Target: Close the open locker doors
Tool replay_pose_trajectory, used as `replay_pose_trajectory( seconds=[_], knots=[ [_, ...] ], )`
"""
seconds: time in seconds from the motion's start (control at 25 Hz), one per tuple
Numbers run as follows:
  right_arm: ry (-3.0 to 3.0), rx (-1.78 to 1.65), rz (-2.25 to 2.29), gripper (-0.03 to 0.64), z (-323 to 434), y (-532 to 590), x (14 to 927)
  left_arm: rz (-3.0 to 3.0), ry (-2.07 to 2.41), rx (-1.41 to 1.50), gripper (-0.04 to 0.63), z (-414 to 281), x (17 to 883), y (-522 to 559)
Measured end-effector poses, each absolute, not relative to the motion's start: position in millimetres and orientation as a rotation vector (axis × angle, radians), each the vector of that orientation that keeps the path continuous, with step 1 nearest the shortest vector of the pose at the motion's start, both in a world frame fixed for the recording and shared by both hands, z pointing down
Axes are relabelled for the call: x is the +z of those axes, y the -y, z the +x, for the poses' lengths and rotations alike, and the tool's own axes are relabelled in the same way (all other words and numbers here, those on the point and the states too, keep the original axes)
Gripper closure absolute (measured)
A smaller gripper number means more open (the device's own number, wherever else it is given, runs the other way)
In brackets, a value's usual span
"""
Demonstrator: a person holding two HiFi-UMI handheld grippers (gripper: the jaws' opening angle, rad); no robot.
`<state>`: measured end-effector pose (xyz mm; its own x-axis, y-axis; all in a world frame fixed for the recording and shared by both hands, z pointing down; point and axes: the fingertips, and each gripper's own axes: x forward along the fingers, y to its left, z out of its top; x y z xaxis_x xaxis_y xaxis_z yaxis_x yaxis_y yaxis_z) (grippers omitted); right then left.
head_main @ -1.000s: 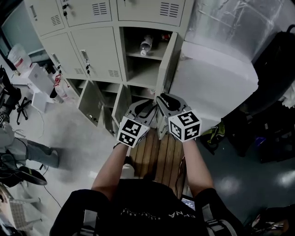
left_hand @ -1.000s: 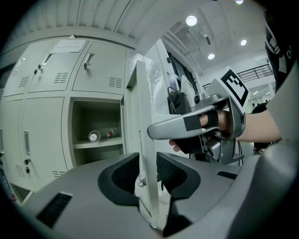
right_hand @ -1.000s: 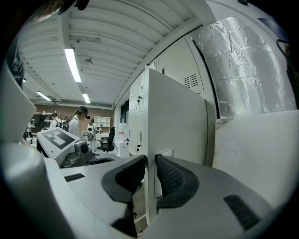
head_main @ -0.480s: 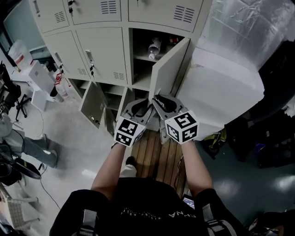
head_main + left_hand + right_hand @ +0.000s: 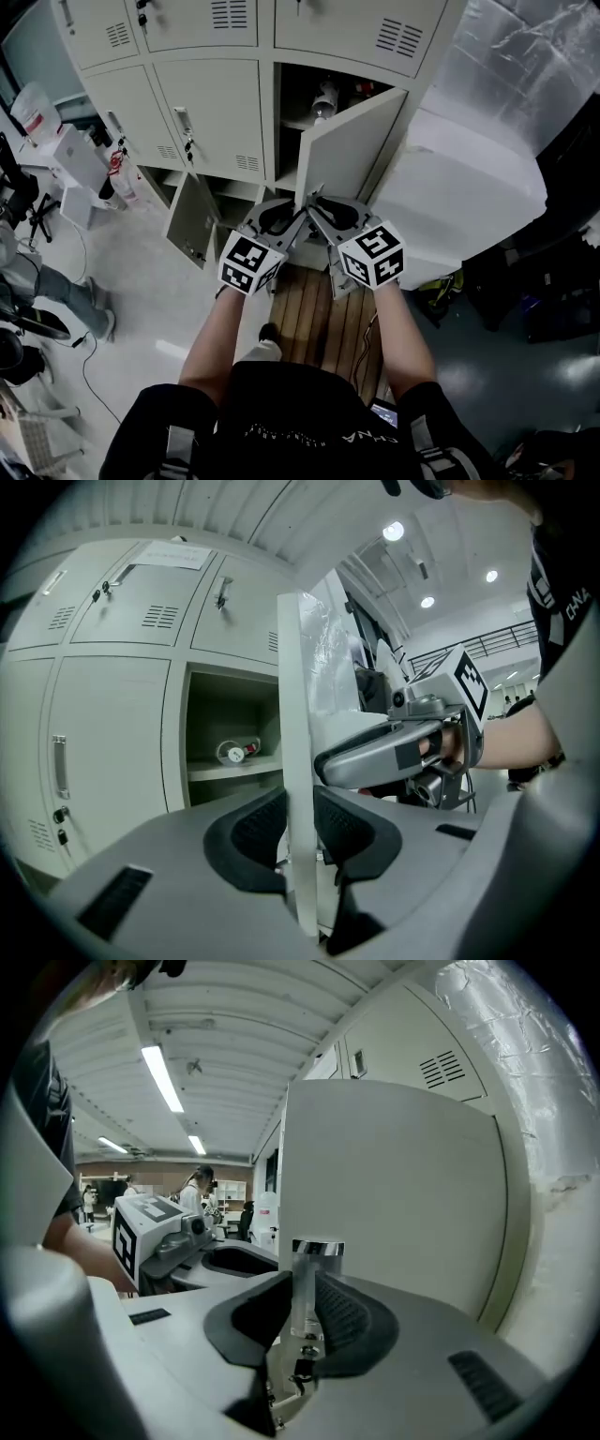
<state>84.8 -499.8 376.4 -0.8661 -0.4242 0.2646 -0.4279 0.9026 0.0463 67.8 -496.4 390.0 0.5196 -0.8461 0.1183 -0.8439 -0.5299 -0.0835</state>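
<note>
Gripping the pale grey metal locker door [image 5: 349,141], the left gripper [image 5: 298,832] clamps its near edge; the right gripper [image 5: 302,1314] pinches its chrome handle [image 5: 307,1279].

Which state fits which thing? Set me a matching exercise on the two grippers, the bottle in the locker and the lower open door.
Things:
1. left gripper
2. right gripper
3. bottle
4. lower door

States:
A. lies on the shelf in the open compartment
B. shut on the metal handle of the half-open door
C. stands open, held by neither gripper
D. shut on the half-open door's edge

Pairs: 1-D, 2-B, 3-A, 4-C
</note>
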Motion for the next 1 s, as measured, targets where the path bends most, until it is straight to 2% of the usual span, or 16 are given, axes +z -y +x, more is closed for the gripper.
replay_pose_trajectory(
  seconds=[0.52,1.0],
  knots=[
    [2.861,0.082,0.464,0.54,37.1,531.2,373.8,-2.768,-1.416,-0.243,0.492,30.4,390.1,530.5],
    [2.843,0.107,0.575,0.555,9.5,559.6,373.0,-2.717,-1.433,-0.289,0.492,-3.4,395.6,555.0]
  ],
)
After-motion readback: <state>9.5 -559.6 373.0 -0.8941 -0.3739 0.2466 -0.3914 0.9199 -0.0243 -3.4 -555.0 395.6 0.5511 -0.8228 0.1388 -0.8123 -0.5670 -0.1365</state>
